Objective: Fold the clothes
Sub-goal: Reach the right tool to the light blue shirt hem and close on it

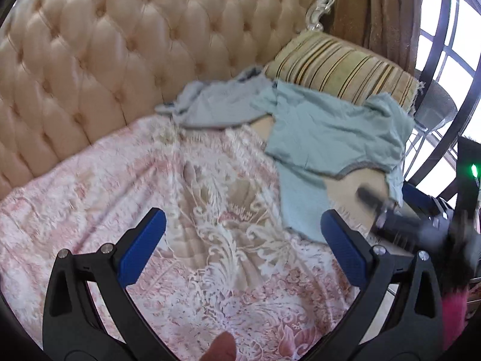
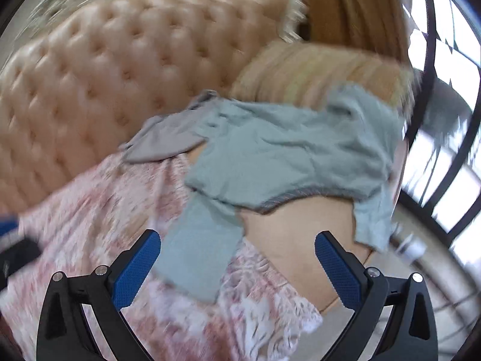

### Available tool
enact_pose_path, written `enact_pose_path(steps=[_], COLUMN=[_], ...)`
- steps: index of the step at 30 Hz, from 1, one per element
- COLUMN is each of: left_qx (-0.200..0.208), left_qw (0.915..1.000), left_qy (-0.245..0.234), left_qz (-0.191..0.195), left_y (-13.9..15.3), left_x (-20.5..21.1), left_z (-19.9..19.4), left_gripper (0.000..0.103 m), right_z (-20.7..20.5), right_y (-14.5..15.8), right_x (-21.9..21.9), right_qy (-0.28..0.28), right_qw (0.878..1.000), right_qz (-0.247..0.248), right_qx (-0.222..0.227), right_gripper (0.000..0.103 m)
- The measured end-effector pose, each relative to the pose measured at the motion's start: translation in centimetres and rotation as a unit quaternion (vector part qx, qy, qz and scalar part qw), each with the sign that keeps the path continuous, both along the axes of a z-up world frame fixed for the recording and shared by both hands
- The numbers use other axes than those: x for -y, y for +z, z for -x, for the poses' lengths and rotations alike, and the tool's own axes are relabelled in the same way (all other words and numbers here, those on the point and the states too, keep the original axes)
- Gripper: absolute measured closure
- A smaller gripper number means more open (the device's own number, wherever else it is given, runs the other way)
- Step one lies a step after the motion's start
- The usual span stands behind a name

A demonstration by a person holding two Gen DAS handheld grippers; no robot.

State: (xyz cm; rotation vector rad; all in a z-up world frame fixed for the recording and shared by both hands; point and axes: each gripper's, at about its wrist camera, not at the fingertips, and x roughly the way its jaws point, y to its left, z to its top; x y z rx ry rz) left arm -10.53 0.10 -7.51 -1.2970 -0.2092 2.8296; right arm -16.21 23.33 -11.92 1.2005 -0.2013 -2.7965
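A pale green T-shirt (image 1: 327, 138) (image 2: 279, 156) lies spread over the sofa's right end, its upper part draped onto a striped cushion (image 1: 339, 66). One sleeve (image 2: 198, 252) hangs toward me. A grey garment (image 1: 216, 105) (image 2: 168, 141) is crumpled beside it against the backrest. My left gripper (image 1: 243, 240) is open above the pink lace throw, empty. My right gripper (image 2: 237, 258) is open just short of the shirt's sleeve, holding nothing. The right gripper (image 1: 390, 210) shows blurred at the right edge of the left wrist view.
A tufted beige sofa backrest (image 1: 99, 60) runs behind. A pink lace throw (image 1: 186, 240) covers the seat. A brown curtain (image 1: 369, 9) and a window with dark frames (image 1: 445, 45) stand at the right. A fingertip (image 1: 222, 347) shows at the bottom.
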Motion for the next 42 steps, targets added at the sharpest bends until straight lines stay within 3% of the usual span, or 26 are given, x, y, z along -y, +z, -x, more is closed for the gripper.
enact_pose_path(steps=[3,7,10,15,18,24,27,30,32,33,35,37,38,40,42], left_qx=[0.011,0.020,0.034,0.045,0.047,0.021,0.014,0.024,0.031,0.037,0.044,0.048,0.049,0.051,0.054], left_qw=[0.9992,0.9968,0.9963,0.9937,0.9926,0.9927,0.9928,0.9926,0.9923,0.9919,0.9914,0.9910,0.9908,0.9906,0.9908], left_qy=[0.005,0.011,0.014,0.021,0.023,0.025,0.018,0.007,0.005,0.004,0.003,0.002,0.003,0.005,0.007], left_qz=[-0.038,-0.076,-0.077,-0.101,-0.109,-0.116,-0.117,-0.119,-0.120,-0.121,-0.123,-0.125,-0.126,-0.127,-0.124], left_y=[-1.5,-3.2,-3.9,-4.5,-4.6,-4.3,-4.2,-4.7,-5.0,-5.2,-5.6,-5.8,-5.9,-6.0,-6.2], left_x=[1.3,2.8,3.6,5.0,5.5,5.8,5.8,5.5,5.3,5.3,5.2,5.2,5.3,5.4,5.4], left_z=[0.0,0.0,0.4,0.9,1.0,0.6,0.6,0.7,0.6,0.5,0.5,0.4,0.4,0.4,0.4], left_gripper=[0.000,0.000,0.000,0.000,0.000,0.000,0.000,0.000,0.000,0.000,0.000,0.000,0.000,0.000,0.000], right_z=[2.9,5.8,7.4,8.6,9.3,9.1,8.3,9.6,10.3,10.5,10.7,10.4,9.9,8.7,7.7], right_y=[-2.9,-5.9,-7.6,-7.9,-8.1,-8.2,-9.1,-8.9,-9.0,-9.0,-9.1,-9.9,-10.4,-10.6,-10.0], right_x=[-4.4,-8.3,-9.2,-10.1,-11.7,-14.6,-16.1,-17.0,-17.6,-18.0,-18.4,-19.2,-19.8,-20.6,-21.0], right_qy=[-0.020,-0.048,-0.061,-0.060,-0.091,-0.151,-0.154,-0.149,-0.148,-0.147,-0.148,-0.154,-0.161,-0.168,-0.163], right_qw=[0.991,0.973,0.969,0.970,0.964,0.945,0.932,0.934,0.928,0.924,0.921,0.917,0.912,0.909,0.918], right_qz=[0.132,0.223,0.231,0.234,0.248,0.291,0.325,0.322,0.340,0.350,0.357,0.367,0.377,0.381,0.361], right_qx=[0.023,0.032,0.055,0.019,-0.002,-0.001,-0.033,-0.041,-0.043,-0.044,-0.038,-0.022,-0.014,-0.013,-0.027], right_gripper=[0.000,0.000,0.000,0.000,0.000,0.000,0.000,0.000,0.000,0.002,0.020,0.053,0.059,0.059,0.056])
